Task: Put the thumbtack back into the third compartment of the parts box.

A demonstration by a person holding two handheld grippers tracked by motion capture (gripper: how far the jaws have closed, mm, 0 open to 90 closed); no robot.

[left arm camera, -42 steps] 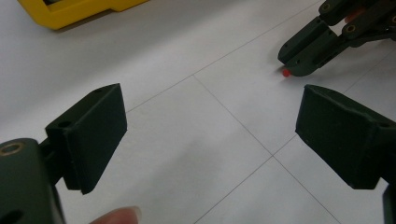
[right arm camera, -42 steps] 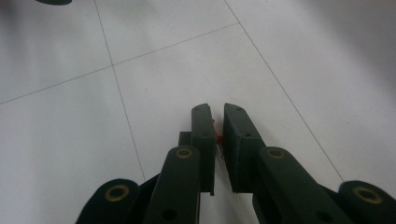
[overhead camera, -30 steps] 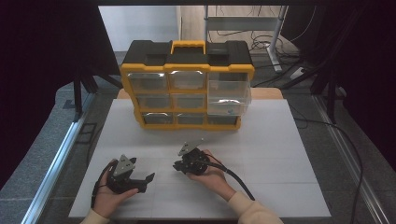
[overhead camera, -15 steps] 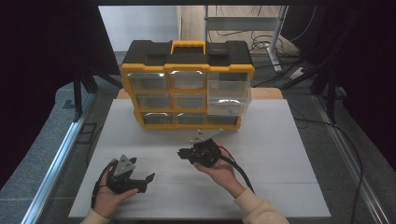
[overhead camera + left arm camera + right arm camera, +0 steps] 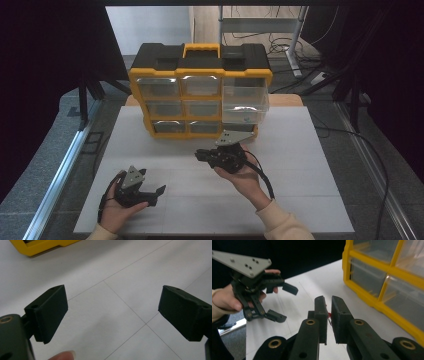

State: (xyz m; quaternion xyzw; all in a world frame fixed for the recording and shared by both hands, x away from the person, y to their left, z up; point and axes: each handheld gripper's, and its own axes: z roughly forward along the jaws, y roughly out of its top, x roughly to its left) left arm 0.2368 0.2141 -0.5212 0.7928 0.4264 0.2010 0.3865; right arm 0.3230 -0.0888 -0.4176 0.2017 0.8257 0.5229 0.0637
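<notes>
the right gripper (image 5: 200, 155) is held above the white table (image 5: 300, 200), just in front of the yellow and black drawer organizer (image 5: 200, 75), its tip pointing toward the person's left; in the right gripper view its two black jaws stand nearly together, and a small red thing (image 5: 328, 314) sits in the narrow gap between them, pinched there as far as the view shows; it is too small to tell what it is, and no writing on it can be read; the grey three-cornered plate rides on top of this gripper, and a black cable (image 5: 262, 175) trails back along the forearm; the left gripper (image 5: 161, 190) is low near the front left of the table, well apart from the organizer; in the left gripper view its jaws are spread wide with bare table between them, and a fingertip (image 5: 63, 355) shows at the bottom edge; the organizer stands upright at the far side of the table, with a yellow handle (image 5: 201, 49) on its black top and rows of clear drawers; the large clear drawer (image 5: 244, 102) at its right side juts forward of the frame; a small dark mark on that drawer's front is too blurred to read; no brand name or label on the organizer or the grippers can be read
</notes>
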